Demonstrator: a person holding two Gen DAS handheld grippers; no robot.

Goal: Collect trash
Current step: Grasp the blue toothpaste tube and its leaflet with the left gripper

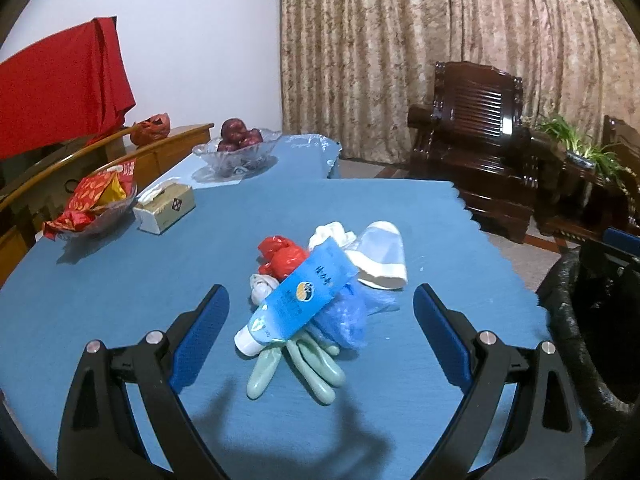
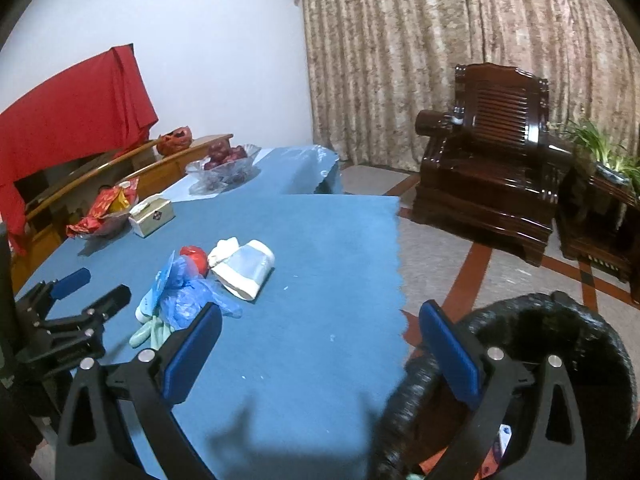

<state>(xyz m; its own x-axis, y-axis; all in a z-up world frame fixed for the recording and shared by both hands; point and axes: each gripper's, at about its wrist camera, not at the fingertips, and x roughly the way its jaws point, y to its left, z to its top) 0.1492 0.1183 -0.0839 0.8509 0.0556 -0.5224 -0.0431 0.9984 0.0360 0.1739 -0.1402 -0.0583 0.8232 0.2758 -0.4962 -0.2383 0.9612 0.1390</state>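
A pile of trash lies on the blue tablecloth (image 1: 120, 300): a blue tube (image 1: 300, 296) on top, a crumpled red bag (image 1: 280, 256), a blue plastic bag (image 1: 348, 316), a pale green glove (image 1: 304, 364), white tissue (image 1: 332, 234) and a white cup-like piece (image 1: 382, 254). My left gripper (image 1: 320, 308) is open, just short of the pile, its fingers either side of the tube. My right gripper (image 2: 320, 330) is open and empty over the table's right edge, above a black-lined bin (image 2: 560, 344). The pile (image 2: 184, 292) lies to its left, by the left gripper (image 2: 92, 288).
A tissue box (image 1: 166, 208), a bowl of red snack packets (image 1: 96, 204) and a glass bowl of red fruit (image 1: 238, 146) stand at the back left. The bin (image 1: 576, 320) stands off the table's right edge. Dark wooden armchairs (image 1: 476, 152) stand beyond.
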